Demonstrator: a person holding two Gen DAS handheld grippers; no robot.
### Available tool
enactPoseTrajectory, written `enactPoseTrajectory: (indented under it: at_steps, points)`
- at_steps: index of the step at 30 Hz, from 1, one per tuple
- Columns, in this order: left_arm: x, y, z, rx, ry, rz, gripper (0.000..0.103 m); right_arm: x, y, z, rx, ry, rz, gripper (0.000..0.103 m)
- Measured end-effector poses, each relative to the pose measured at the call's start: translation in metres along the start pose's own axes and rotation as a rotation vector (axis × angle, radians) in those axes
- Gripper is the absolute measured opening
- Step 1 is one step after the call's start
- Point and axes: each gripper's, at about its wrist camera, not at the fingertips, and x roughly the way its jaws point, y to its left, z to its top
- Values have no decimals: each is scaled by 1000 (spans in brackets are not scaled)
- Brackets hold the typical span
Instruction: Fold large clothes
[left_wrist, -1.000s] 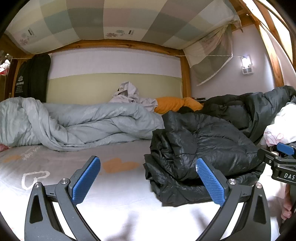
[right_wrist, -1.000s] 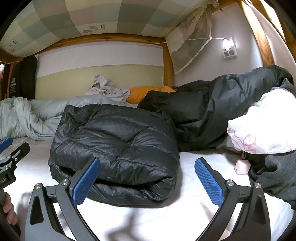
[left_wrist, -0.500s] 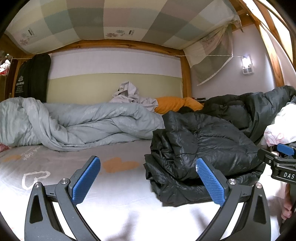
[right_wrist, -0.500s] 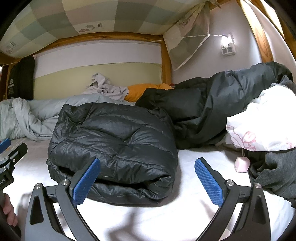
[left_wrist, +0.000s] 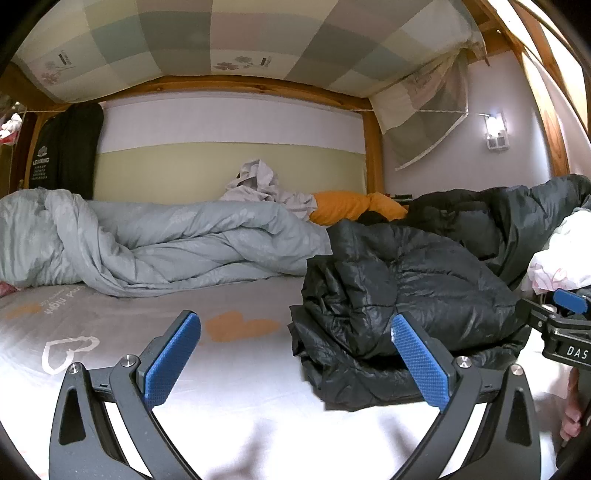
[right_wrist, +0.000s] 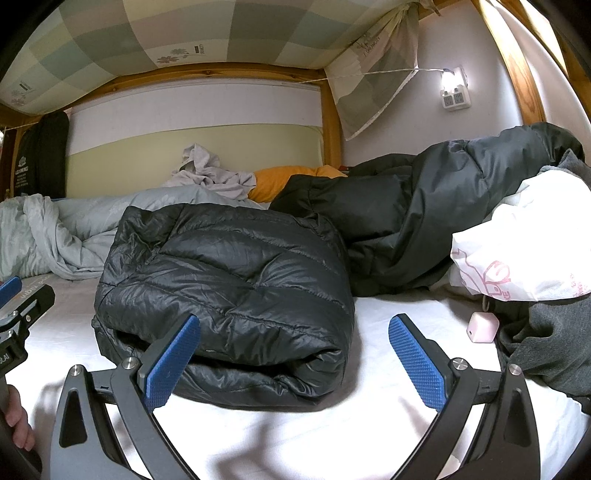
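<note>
Left gripper (left_wrist: 295, 360) and right gripper (right_wrist: 293, 360), nearest the lens in their own wrist views: jaws of both spread wide and released, nothing between the blue pads (left_wrist: 171, 360), each poised just above the white bed sheet (right_wrist: 369, 424). Beyond the right gripper, a black puffer jacket (right_wrist: 229, 284) lies folded into a thick bundle on the sheet, its rolled edge facing the camera; in the left wrist view the same jacket (left_wrist: 399, 295) sits ahead and to the right, its layered open side showing, touching neither gripper. A small pink cube (right_wrist: 482, 326) rests on the sheet right of the jacket, beside a grey garment (right_wrist: 546, 343) and a white plastic bag (right_wrist: 517, 240). Behind the jacket, a second dark coat (right_wrist: 424, 206) is heaped against the wall. Farther left, a rumpled grey-blue duvet (left_wrist: 147, 243); behind it, an orange pillow (left_wrist: 347, 206) and a crumpled pale garment (left_wrist: 258, 184) against the headboard
</note>
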Motion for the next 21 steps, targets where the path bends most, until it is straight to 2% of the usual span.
enactPoseTrajectory:
  at_steps: [21]
  points:
    - [-1,2,0,6,-3,-1,103,0,0,0,-1,1,1,103]
